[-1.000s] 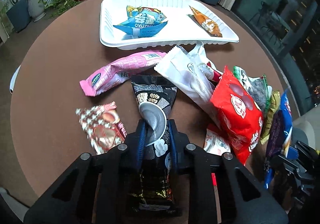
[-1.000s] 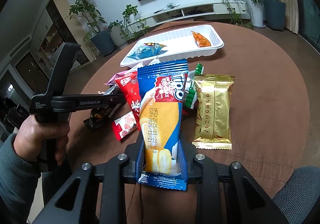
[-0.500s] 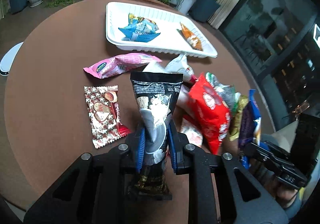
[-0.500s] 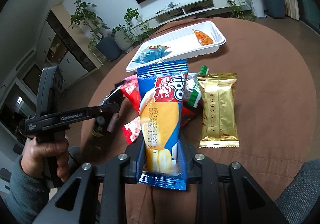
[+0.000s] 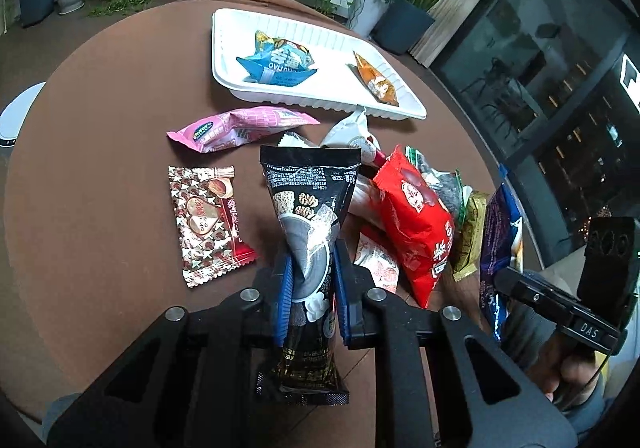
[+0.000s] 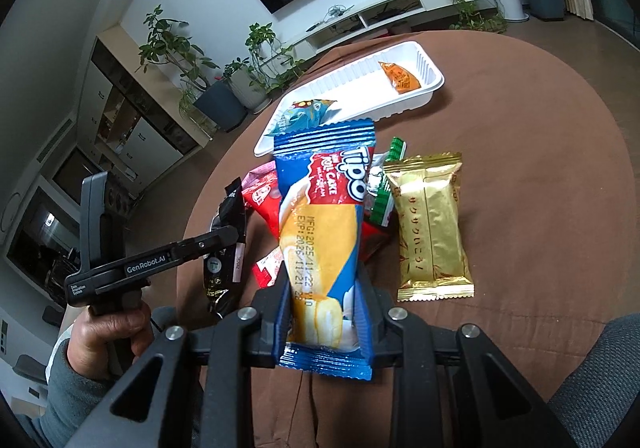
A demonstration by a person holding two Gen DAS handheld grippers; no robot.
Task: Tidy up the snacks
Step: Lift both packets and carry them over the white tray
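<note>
Left gripper point(image 5: 311, 272) clenched on black pack point(image 5: 310, 207), lifted off the table point(image 5: 100, 151), nearer than the tray point(image 5: 224, 59). Right gripper point(image 6: 326, 312) clamped on blue cake pack point(image 6: 324, 215), raised short of the tray point(image 6: 430, 85). In tray: blue packet point(image 5: 278, 61), orange sachet point(image 5: 376, 81). Just before tray: pink pack point(image 5: 236, 125). Right of cake pack: gold pack point(image 6: 430, 221).

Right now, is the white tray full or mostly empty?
Mostly empty: the white tray holds only a blue snack packet and an orange packet; bare floor between.
</note>
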